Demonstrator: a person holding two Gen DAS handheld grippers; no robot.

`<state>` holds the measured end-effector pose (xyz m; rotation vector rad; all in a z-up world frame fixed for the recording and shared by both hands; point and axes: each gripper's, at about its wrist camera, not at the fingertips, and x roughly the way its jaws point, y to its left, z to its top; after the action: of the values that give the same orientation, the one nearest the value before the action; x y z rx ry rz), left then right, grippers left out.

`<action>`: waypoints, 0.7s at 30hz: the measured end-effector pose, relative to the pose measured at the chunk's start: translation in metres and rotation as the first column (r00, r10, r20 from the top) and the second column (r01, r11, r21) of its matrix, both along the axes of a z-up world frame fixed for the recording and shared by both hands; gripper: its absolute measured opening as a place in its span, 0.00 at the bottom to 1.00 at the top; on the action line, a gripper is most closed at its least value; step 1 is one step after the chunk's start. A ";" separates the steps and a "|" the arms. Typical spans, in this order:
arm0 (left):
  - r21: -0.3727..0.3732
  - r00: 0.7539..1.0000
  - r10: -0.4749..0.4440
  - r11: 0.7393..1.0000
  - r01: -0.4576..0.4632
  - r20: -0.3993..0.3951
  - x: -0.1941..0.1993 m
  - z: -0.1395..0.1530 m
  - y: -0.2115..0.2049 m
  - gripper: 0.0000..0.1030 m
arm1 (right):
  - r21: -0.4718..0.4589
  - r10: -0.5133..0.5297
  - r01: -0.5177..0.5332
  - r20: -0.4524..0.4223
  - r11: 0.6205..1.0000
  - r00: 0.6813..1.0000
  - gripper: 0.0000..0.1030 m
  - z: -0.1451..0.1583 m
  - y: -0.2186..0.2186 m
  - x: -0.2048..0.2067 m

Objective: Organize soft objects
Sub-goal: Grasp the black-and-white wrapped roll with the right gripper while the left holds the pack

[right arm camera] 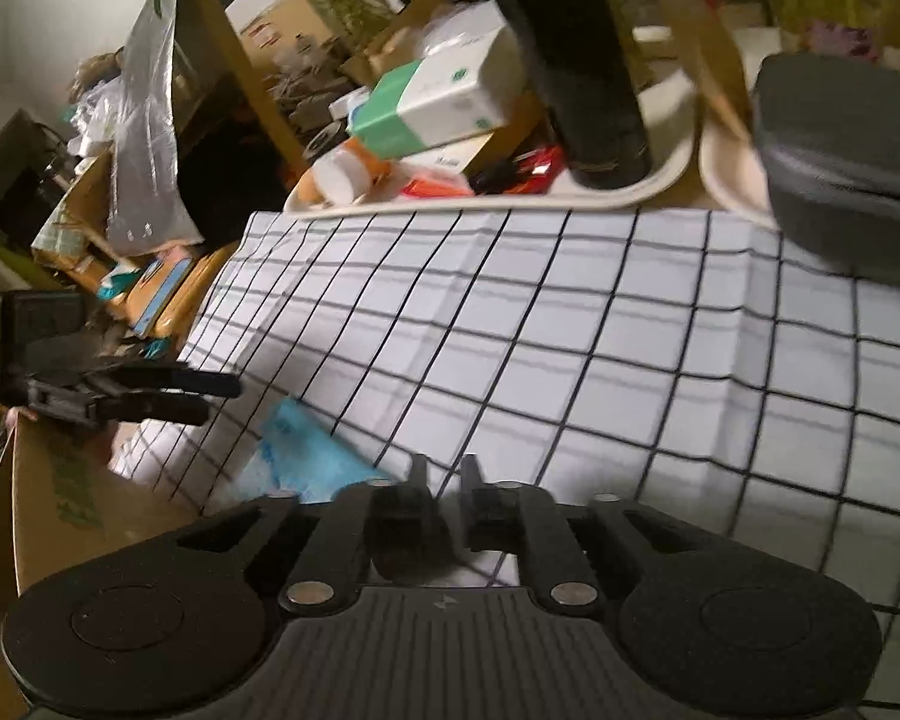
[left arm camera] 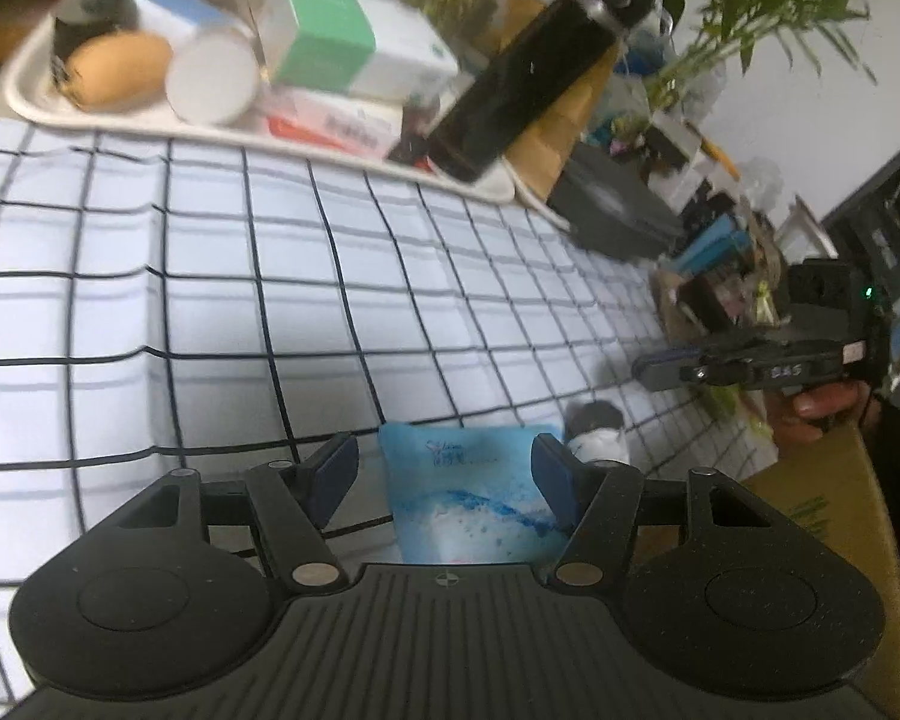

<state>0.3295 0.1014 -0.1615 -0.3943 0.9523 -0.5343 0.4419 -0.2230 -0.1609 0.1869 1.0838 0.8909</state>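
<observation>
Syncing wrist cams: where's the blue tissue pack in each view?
Left wrist: blue tissue pack bottom centre, between the open fingers of the left hand-held gripper, on the checked cloth.
Right wrist: blue tissue pack lower left, at the cloth's edge, left of the right hand-held gripper.
Shared landmark: black bottle on the tray.

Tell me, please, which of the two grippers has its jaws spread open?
The left gripper, its jaws wide around the blue packet; the right gripper is nearly closed.
</observation>
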 end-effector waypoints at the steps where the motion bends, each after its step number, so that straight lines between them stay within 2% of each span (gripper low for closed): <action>1: -0.002 1.000 -0.016 1.000 0.016 -0.014 0.004 -0.004 0.000 0.60 | -0.001 0.004 -0.004 -0.004 1.000 1.000 0.22 -0.001 0.001 0.000; 9: -0.074 0.996 -0.039 0.997 0.033 -0.081 0.024 -0.022 0.007 0.28 | -0.013 0.032 -0.032 -0.013 0.999 0.999 0.31 -0.004 0.005 -0.003; 12: -0.074 0.995 -0.051 0.996 0.044 -0.091 0.024 -0.023 0.009 0.24 | -0.011 0.031 -0.031 -0.006 0.999 1.000 0.33 -0.003 0.003 -0.003; 21: -0.065 0.995 -0.061 0.996 0.056 -0.084 0.024 -0.022 0.005 0.24 | -0.028 0.033 -0.032 0.010 0.999 0.999 0.39 -0.002 0.004 -0.004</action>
<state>0.3531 0.1066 -0.1836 -0.4493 1.0344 -0.6050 0.4382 -0.2191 -0.1629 0.1413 1.0915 0.9043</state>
